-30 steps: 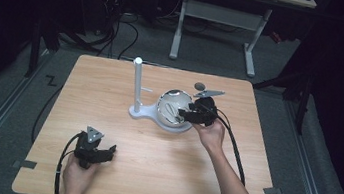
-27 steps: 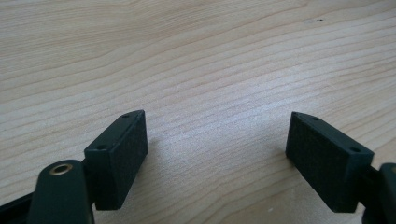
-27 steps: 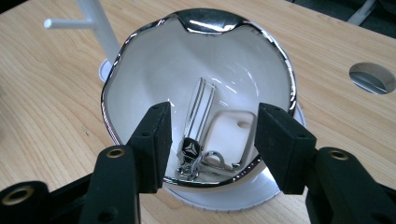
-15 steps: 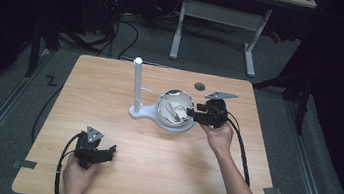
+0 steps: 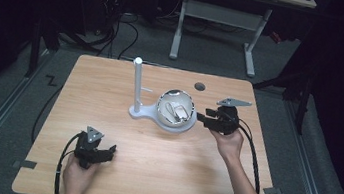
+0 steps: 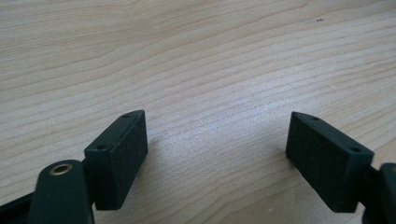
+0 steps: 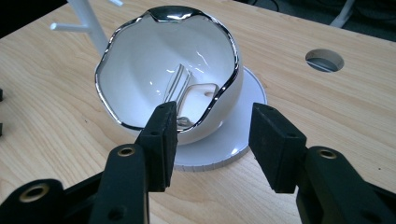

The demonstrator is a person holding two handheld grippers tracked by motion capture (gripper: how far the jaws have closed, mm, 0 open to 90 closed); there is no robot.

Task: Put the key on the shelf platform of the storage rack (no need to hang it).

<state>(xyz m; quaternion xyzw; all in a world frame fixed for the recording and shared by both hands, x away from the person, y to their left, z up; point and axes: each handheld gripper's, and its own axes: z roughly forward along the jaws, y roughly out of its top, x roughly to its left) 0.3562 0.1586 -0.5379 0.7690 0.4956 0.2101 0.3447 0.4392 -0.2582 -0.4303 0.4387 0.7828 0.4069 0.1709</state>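
Observation:
A white bowl with a silver rim [image 5: 176, 108] [image 7: 154, 70] sits on the round base of a white stand with an upright post [image 5: 136, 82]. Inside the bowl lie small pale items [image 7: 196, 95], one flat with a hole. My right gripper [image 5: 201, 119] [image 7: 212, 135] is just right of the bowl and points at it. It is open; its jaws have just been closing, with nothing between them. My left gripper [image 5: 111, 152] [image 6: 217, 149] rests low over the wood at the front left, open wide with only bare table between its pads.
The wooden table [image 5: 106, 118] has a round cable hole [image 5: 199, 86] [image 7: 324, 59] behind the right gripper. Cables trail from both grippers toward the front edge. A white desk frame [image 5: 220, 17] stands on the dark floor beyond the table.
The right gripper has drawn back to the right, from over the bowl's edge to beside it, and its jaws stand narrower. The left gripper has kept still.

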